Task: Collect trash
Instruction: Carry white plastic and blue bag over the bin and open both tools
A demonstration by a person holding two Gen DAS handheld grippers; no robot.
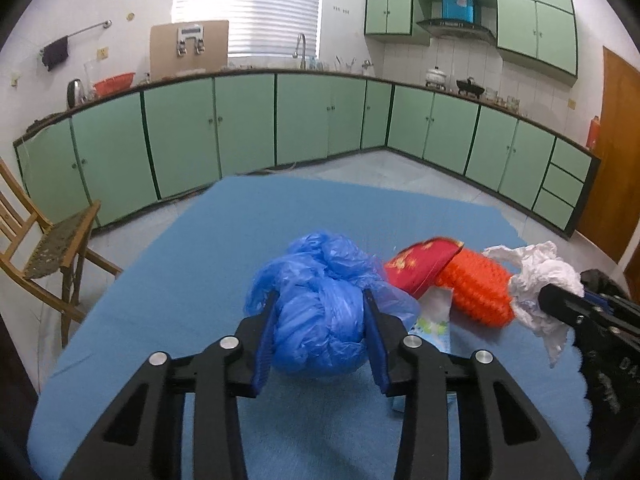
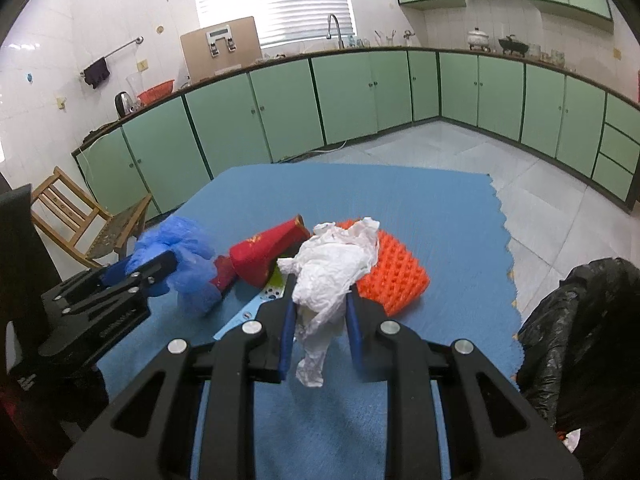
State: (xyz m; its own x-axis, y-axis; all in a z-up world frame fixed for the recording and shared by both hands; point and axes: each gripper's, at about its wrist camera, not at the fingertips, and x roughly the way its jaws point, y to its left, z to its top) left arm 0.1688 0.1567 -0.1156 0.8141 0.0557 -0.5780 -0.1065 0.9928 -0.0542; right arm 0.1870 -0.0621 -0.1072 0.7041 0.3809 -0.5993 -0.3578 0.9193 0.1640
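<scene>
**Both tongs loaded, bin waiting at the right**

The trash sits bunched in one heap at the near middle of the blue surface [image 1: 168, 280], which puts every piece within reach of both hands at once. A bin lined with a black bag [image 2: 576, 320] stands off the surface's right edge, close by the right hand, so I judge it to be where the pieces are meant to go.

The left tongs [image 1: 320, 312] are partly closed around a blue plastic bag [image 1: 320, 280] wadded into a ball. Both pads press into its sides and the film bulges between them, so it is gripped, at the left end of the heap. Whether it is off the surface or resting on it I cannot tell.

The right tongs [image 2: 320, 304] are closed narrower on a crumpled white tissue [image 2: 336, 264]. The pads pinch its lower part, the wad spreads above them, and a loose tail hangs below.

Between and behind the two held pieces lie a red paper cup [image 2: 264, 256] on its side, an orange knobbly pad [image 2: 392, 276] at the right, and a flat printed wrapper [image 1: 434, 320] tucked under them. None of these is touched by either tongs, so they are left to gather.
</scene>
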